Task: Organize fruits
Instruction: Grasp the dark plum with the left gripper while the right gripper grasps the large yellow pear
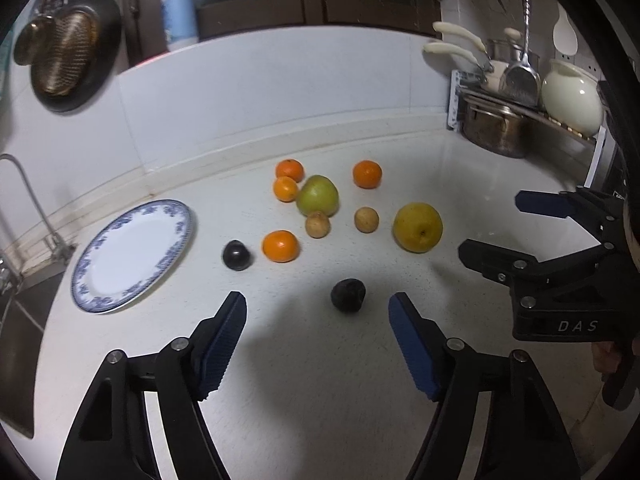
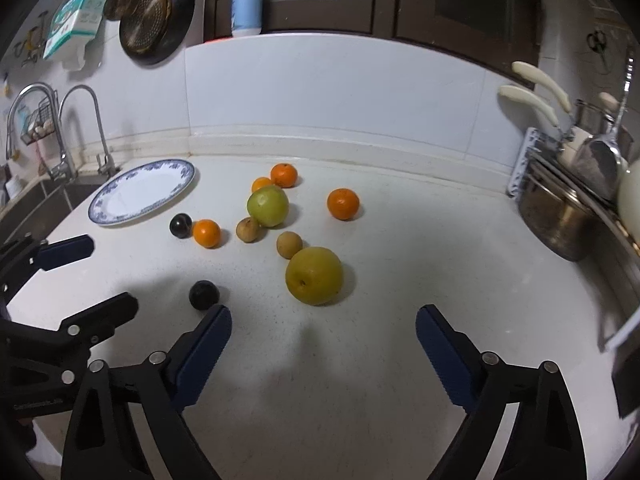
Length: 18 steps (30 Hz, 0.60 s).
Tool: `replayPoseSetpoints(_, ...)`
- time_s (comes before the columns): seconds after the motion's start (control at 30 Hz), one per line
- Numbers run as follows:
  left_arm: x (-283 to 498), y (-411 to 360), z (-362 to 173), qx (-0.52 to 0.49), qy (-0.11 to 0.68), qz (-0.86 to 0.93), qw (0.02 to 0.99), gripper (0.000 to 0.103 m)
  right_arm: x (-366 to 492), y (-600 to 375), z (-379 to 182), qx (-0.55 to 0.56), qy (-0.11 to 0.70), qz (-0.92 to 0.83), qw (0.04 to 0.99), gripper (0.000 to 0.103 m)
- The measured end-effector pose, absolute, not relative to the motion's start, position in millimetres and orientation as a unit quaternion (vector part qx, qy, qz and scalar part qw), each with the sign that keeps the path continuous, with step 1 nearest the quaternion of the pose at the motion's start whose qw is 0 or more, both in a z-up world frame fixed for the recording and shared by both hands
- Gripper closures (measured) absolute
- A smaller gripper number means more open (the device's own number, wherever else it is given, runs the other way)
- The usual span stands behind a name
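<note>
- Left gripper (image 1: 318, 312) is hovering spread wide, empty, facing the dark plum (image 1: 348, 295), right of the plate (image 1: 132, 256).
- Plum is looking light, smooth, bruisable; grip its widest middle.
- Right gripper (image 2: 324, 326) is gaping empty, farther right, near the yellow pear (image 2: 314, 275).

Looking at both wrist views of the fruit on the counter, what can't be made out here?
- Second orange, right wrist view: mostly hidden behind the green fruit.
- White jar, right wrist view: cut off by the frame edge.
- Right tool, left wrist view: its body is cut by the edge.
- Dark fruit type: too dark and featureless in either view.
- Sink, left wrist view: inside is out of sight.
</note>
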State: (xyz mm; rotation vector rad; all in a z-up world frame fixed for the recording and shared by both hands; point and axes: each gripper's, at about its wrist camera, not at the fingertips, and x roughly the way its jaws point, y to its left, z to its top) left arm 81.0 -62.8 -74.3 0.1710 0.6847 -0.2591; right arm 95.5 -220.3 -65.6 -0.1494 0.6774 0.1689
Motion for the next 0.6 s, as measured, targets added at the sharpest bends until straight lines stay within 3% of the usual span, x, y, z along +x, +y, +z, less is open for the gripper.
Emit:
replayPoseSetpoints(0.33, 111.5, -72.9, -98.1, 0.075, 0.382, -0.167, 0.906, 0.056, 130.4, -221.7, -90.6, -0.065, 0.364, 0.107, 0.923, 0.021)
replayPoseSetpoints(0.6, 127.0, -79.3, -107.8, 0.061, 0.402, -0.181, 0.895, 0.063, 153.2, -219.3, -103.6, -0.054, 0.384, 0.127, 0.913, 0.027)
